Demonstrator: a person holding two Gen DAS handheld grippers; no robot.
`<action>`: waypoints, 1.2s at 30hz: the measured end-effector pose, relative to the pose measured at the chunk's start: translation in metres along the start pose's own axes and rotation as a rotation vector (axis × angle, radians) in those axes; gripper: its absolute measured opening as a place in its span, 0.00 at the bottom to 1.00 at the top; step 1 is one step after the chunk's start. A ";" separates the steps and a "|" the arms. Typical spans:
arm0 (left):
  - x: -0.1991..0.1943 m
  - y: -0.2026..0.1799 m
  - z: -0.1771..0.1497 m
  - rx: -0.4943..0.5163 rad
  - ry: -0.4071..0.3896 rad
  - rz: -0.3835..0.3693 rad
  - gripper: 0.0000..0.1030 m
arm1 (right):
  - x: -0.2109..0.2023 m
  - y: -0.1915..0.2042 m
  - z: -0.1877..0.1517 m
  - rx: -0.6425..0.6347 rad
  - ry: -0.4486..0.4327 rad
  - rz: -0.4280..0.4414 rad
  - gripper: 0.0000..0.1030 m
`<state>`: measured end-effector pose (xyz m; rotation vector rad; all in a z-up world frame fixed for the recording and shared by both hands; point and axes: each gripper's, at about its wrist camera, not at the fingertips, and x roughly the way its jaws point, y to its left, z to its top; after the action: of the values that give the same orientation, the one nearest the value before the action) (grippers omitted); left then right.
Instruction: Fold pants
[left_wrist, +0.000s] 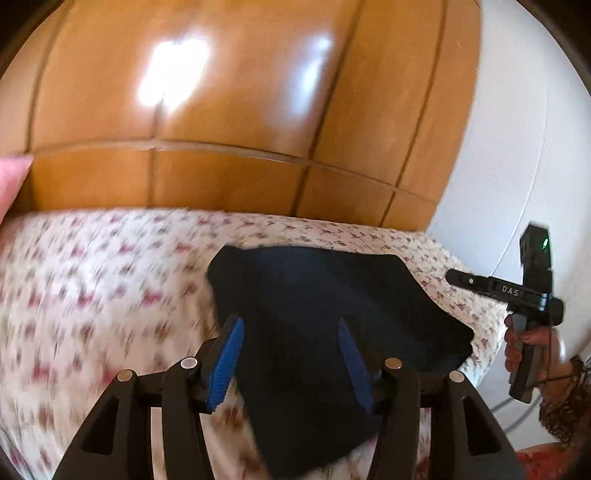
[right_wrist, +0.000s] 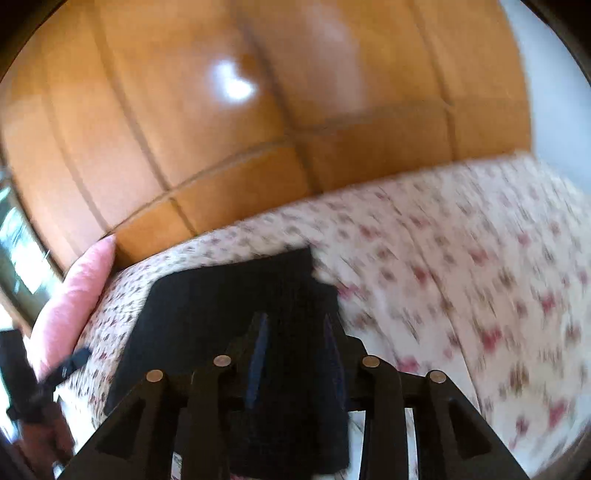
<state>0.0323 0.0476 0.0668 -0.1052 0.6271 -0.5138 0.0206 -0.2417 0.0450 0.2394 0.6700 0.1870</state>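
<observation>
On the flower-printed bedsheet, in front of a glossy wooden wardrobe, lie the dark navy pants, already gathered into a compact, roughly rectangular bundle near the bed's edge; a pink pillow leans against the wardrobe at one end. From the left wrist view the left gripper has its blue-padded fingers spread wide, the cloth lying beneath and between them without either pad pressing on it; I judge it to be holding nothing. From the right wrist view the right gripper has its jaws fairly close together over a hanging fold of the dark fabric; the blur and the dark-on-dark make it impossible to tell whether the pads pinch the cloth or merely straddle it. The right gripper also shows at the edge of the left view, held by a hand; the letters "DAS" are readable on its black body, with a small green light above.

The pants look soft, light and limp; they should drape and sag from any single pinch, so taking hold at a folded edge or corner, through all layers, would keep the bundle from sliding open; the fabric seems matte, not slippery.
</observation>
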 end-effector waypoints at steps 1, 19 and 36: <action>0.013 -0.007 0.009 0.023 0.023 0.001 0.53 | 0.007 0.010 0.006 -0.029 0.008 0.000 0.32; 0.139 -0.008 0.029 0.014 0.206 0.144 0.55 | 0.135 0.000 0.019 0.019 0.188 -0.136 0.09; 0.108 -0.005 0.010 0.040 0.130 0.184 0.55 | 0.119 0.006 0.010 -0.003 0.108 -0.159 0.07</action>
<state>0.1101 -0.0098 0.0183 0.0242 0.7457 -0.3570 0.1180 -0.2085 -0.0159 0.1725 0.7924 0.0486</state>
